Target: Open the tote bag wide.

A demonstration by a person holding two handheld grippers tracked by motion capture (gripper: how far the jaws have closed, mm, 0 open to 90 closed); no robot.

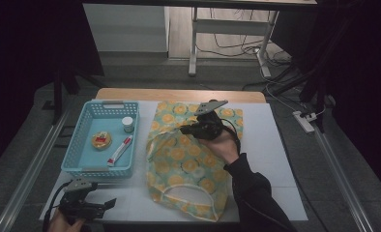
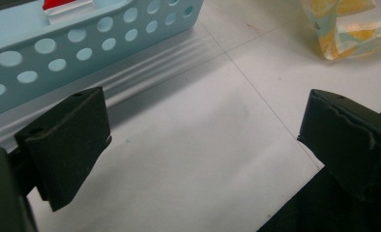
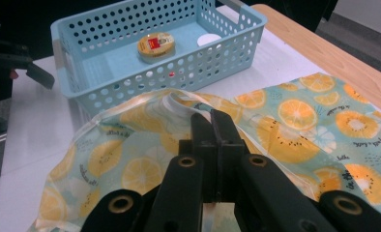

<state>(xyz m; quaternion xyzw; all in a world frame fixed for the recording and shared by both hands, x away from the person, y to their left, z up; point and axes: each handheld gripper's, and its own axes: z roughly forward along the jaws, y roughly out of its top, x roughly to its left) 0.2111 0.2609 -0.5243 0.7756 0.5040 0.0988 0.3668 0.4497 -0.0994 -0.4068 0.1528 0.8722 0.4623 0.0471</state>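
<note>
Behind right tool (image 3: 212, 126), bag (image 3: 295, 116) edge.

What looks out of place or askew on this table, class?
The fruit-print bag is not lying flat: the right hand-held gripper pinches its upper layer and lifts it, so the fabric bulges and wrinkles. The tube lies slantwise in the blue basket. Nothing looks spilled or damaged.
</note>
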